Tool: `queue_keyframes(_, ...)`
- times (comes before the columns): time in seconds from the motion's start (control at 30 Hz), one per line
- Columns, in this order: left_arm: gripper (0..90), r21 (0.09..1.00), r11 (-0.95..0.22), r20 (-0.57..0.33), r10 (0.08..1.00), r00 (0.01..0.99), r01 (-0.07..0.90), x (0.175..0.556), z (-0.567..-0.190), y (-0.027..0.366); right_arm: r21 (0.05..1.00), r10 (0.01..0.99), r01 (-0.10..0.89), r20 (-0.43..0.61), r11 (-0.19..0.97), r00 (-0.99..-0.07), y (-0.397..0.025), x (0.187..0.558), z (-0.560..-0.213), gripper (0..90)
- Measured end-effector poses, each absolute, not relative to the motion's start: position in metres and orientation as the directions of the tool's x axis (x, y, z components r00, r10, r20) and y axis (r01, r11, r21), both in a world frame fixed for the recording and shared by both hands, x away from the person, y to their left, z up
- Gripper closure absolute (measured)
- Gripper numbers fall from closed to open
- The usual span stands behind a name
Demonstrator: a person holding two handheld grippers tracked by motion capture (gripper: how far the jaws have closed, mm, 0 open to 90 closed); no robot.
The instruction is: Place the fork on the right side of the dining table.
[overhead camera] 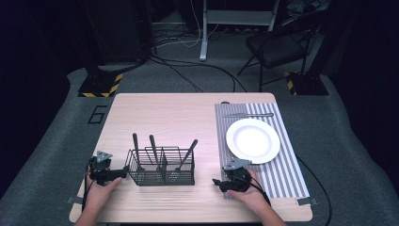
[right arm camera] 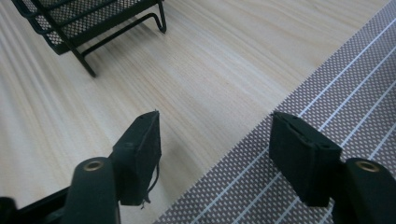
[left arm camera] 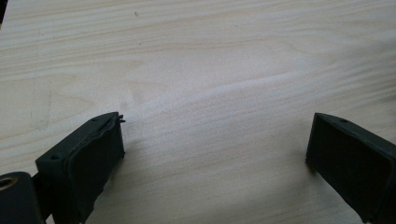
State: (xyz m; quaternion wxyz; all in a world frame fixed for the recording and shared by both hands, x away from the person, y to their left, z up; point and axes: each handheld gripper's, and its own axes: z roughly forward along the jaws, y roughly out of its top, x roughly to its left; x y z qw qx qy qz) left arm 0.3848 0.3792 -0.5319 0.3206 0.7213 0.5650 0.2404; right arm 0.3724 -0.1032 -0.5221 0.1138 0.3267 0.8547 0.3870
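Left gripper (left arm camera: 215, 140) wide, empty, beside wire caddy (overhead camera: 161, 165); right gripper (right arm camera: 215, 149) wide, empty, over placemat edge (right arm camera: 336, 93).

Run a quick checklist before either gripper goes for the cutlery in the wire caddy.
1. Left gripper open and holding nothing: ok.
2. Right gripper open and holding nothing: ok.
3. Wire caddy upright between the grippers, three utensil handles sticking up: ok.
4. Plate bare on the striped placemat: ok.
5. Knife already lies on the placemat beyond the plate: ok.
6. Which utensil is fork or spoon: cannot tell.
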Motion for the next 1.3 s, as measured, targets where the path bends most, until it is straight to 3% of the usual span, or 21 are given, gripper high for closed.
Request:
queue_keyframes(0.9,3.7,0.734,-0.156,-0.015,0.969,0.246,0.661,0.385,-0.532,0.379,0.779,0.67,0.466,0.081,0.419,-0.738,-0.098,0.36,-0.471,44.8)
queue_keyframes(1.3,3.7,0.732,-0.161,-0.012,0.969,0.249,0.662,0.385,-0.532,0.379,0.793,0.683,0.496,0.143,0.354,-0.716,-0.097,0.367,-0.45,48.6)
